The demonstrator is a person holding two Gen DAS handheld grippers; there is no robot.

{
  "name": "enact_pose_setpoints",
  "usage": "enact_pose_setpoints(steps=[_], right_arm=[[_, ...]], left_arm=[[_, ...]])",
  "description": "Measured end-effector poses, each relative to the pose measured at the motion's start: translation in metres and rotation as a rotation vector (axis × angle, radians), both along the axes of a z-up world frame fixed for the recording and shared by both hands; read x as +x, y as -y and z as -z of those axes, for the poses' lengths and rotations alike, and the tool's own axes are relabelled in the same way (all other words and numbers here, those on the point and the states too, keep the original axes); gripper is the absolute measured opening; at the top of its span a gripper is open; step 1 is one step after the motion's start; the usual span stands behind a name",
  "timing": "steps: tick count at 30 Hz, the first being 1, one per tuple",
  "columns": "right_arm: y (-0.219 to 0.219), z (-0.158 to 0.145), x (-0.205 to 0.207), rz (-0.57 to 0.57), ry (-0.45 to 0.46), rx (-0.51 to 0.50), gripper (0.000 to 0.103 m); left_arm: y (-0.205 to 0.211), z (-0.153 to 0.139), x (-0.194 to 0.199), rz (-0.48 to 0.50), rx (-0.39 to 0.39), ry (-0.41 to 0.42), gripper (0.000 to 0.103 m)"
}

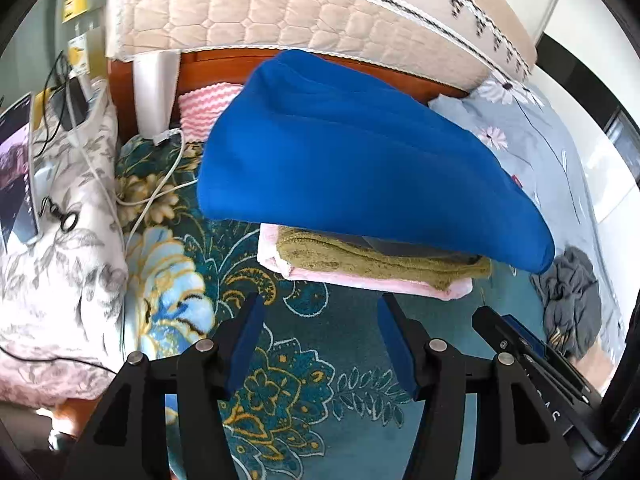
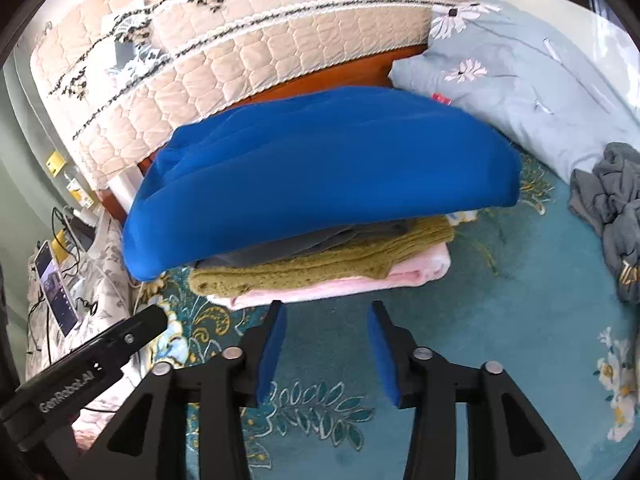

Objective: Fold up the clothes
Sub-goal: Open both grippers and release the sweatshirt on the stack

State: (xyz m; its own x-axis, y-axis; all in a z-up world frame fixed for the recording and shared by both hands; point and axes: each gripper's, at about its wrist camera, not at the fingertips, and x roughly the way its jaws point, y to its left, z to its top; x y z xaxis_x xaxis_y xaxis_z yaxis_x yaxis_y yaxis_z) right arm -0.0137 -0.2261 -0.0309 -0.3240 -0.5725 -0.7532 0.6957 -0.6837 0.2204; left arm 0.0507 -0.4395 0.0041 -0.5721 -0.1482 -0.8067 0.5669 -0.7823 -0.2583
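Teal floral bedspread [image 1: 320, 344], blue garment [image 1: 360, 152] atop stack, beyond both open tongs [image 2: 326, 312]

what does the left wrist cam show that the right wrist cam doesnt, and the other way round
Only the left wrist view shows the pink-and-white zigzag cloth behind the pile, the white cable and the left gripper, open and empty.

Only the right wrist view shows the right gripper, open and empty, and the white flowers on the teal bedspread.

Both show the blue garment topping the folded pile, over the olive knit and pink layer, the crumpled grey garment, the floral pillow and the phone.
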Motion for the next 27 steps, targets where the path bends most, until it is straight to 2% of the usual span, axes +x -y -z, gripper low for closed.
enact_pose_setpoints(steps=[1, 3, 5, 12, 14, 18, 20, 23, 27], right_arm=[[-0.002, 0.000, -0.001, 0.015, -0.002, -0.003, 0.055], [-0.004, 0.000, -0.002, 0.041, -0.012, -0.001, 0.057], [-0.005, 0.002, 0.000, 0.053, -0.024, 0.008, 0.061], [-0.004, 0.007, 0.004, 0.059, -0.036, 0.045, 0.065], [-0.004, 0.008, 0.004, 0.063, -0.037, 0.049, 0.075], [-0.008, 0.007, 0.004, 0.080, -0.045, 0.044, 0.077], [-0.010, 0.006, 0.003, 0.092, -0.045, 0.039, 0.082], [-0.013, 0.006, 0.001, 0.109, -0.045, 0.033, 0.093], [-0.016, 0.006, -0.002, 0.131, -0.044, 0.031, 0.099]], left_arm=[[0.000, 0.000, 0.001, -0.007, 0.007, -0.002, 0.063], [-0.001, -0.001, 0.002, -0.012, 0.016, 0.004, 0.077], [-0.002, -0.002, 0.001, -0.012, 0.008, 0.010, 0.078], [-0.004, 0.007, 0.006, -0.054, -0.035, 0.014, 0.086], [-0.006, 0.013, 0.005, -0.040, -0.030, 0.024, 0.086], [-0.011, 0.014, 0.000, 0.007, -0.043, 0.014, 0.088], [-0.012, 0.013, -0.001, 0.012, -0.049, -0.005, 0.090], [-0.011, 0.014, 0.000, 0.000, -0.033, -0.033, 0.092], [-0.005, 0.019, 0.004, -0.030, 0.019, -0.049, 0.097]])
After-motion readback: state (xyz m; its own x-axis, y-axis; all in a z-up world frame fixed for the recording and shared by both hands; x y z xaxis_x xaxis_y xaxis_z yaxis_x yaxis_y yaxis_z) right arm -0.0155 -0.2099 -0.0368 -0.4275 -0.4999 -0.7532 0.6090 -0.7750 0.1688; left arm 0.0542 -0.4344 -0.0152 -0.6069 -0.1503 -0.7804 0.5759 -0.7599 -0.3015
